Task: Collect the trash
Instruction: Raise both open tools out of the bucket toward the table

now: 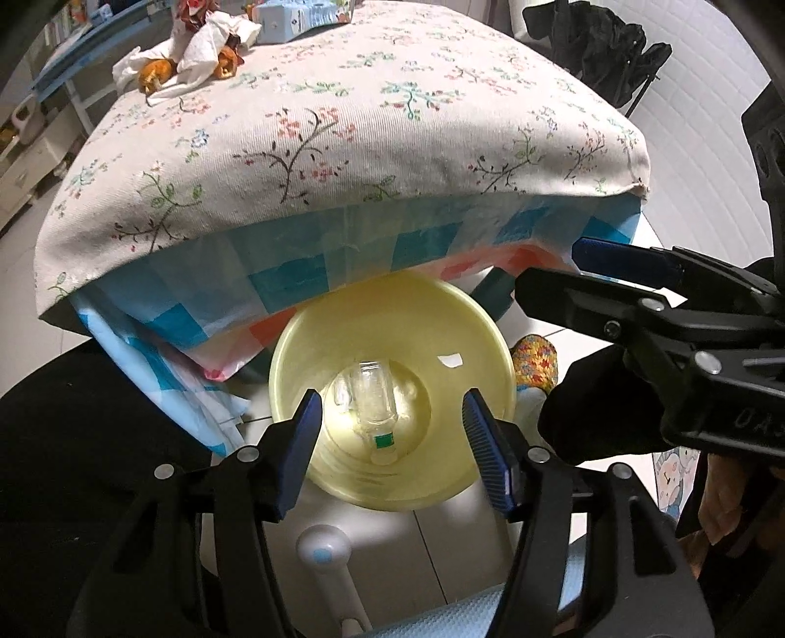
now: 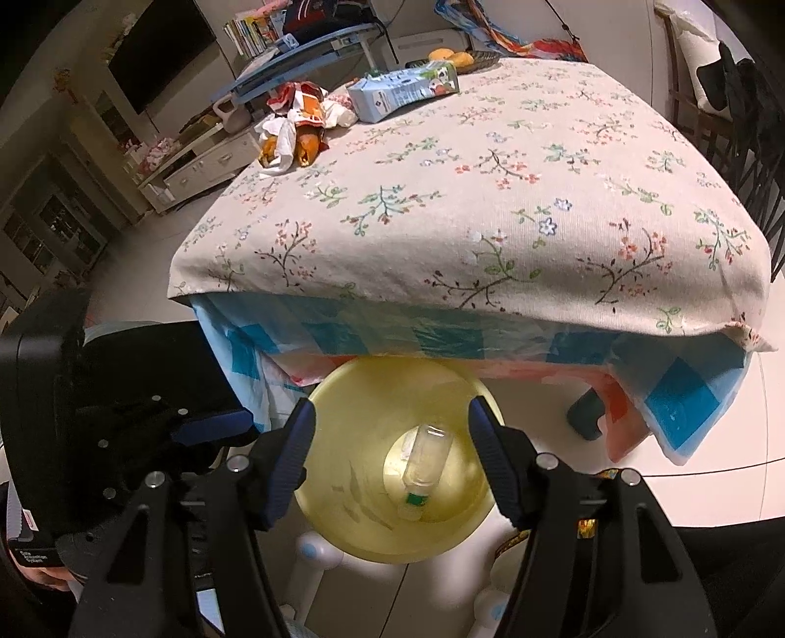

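A yellow bin (image 1: 294,343) (image 2: 343,387) stands on the floor, tucked partly under the table edge. Inside it a clear plastic bottle (image 1: 375,397) (image 2: 427,456) with a green label lies on the bottom. Both grippers hang above the bin. My left gripper (image 1: 392,400) (image 2: 216,427) is open with nothing between its blue pads. My right gripper (image 2: 392,407) (image 1: 549,275) is likewise open and holds nothing. At the table's far left lie crumpled tissues and wrappers (image 1: 196,49) (image 2: 294,127), with a light blue carton (image 1: 304,17) (image 2: 402,91) beside them.
The table (image 1: 343,147) (image 2: 490,196) has a floral cloth over a blue checked plastic sheet that hangs toward the bin. A white stool frame (image 1: 324,549) sits by the bin. A chair with dark clothes (image 1: 598,44) stands at the far right, and a fruit basket (image 2: 456,56) sits on the table's far edge.
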